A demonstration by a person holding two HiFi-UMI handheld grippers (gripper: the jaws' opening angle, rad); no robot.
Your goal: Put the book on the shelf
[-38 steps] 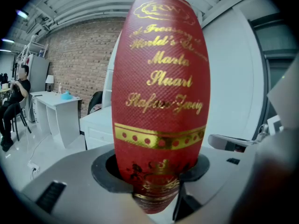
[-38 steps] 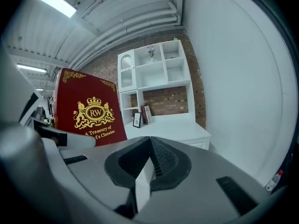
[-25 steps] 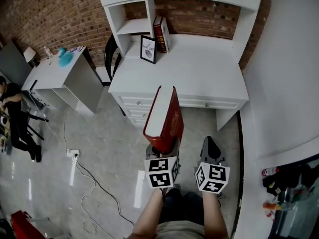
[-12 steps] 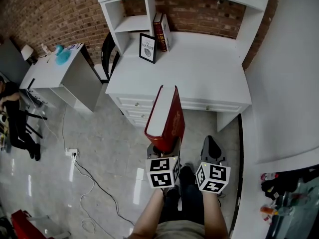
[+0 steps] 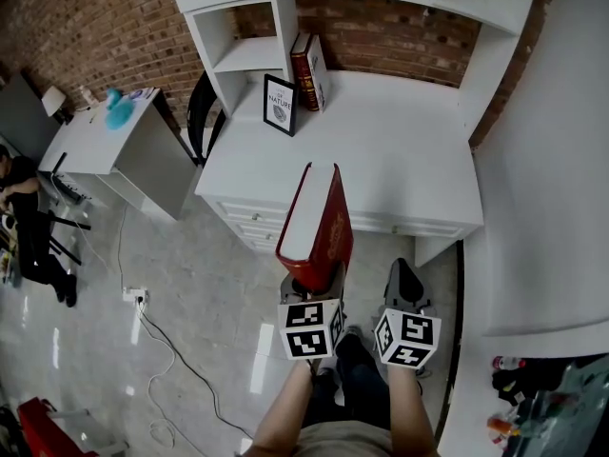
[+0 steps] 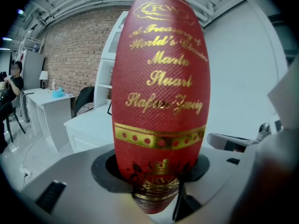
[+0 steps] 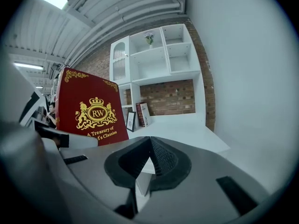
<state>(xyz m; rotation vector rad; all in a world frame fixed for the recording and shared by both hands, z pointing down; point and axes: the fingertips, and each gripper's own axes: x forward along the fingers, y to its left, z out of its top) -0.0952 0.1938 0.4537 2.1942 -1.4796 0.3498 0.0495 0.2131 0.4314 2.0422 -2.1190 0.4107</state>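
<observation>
A thick red book (image 5: 314, 222) with gold lettering stands upright in my left gripper (image 5: 312, 279), which is shut on its lower end. In the left gripper view the book's spine (image 6: 161, 101) fills the middle, clamped between the jaws. My right gripper (image 5: 407, 272) hangs beside it on the right, shut and empty; its view shows the book's cover (image 7: 91, 108) at the left. Ahead stands the white desk (image 5: 400, 141) with its shelf unit (image 5: 249, 50). The book's top overlaps the desk's front edge in the head view.
Two books (image 5: 307, 57) lean upright at the back of the desk beside a framed picture (image 5: 280, 103). A black chair (image 5: 202, 112) and a white side table (image 5: 114, 146) stand at the left. A cable (image 5: 181, 360) trails over the floor. A white wall (image 5: 552, 160) bounds the right.
Both grippers and the held book have moved toward the desk, which now sits lower and nearer in the head view. The grip on the book is unchanged.
</observation>
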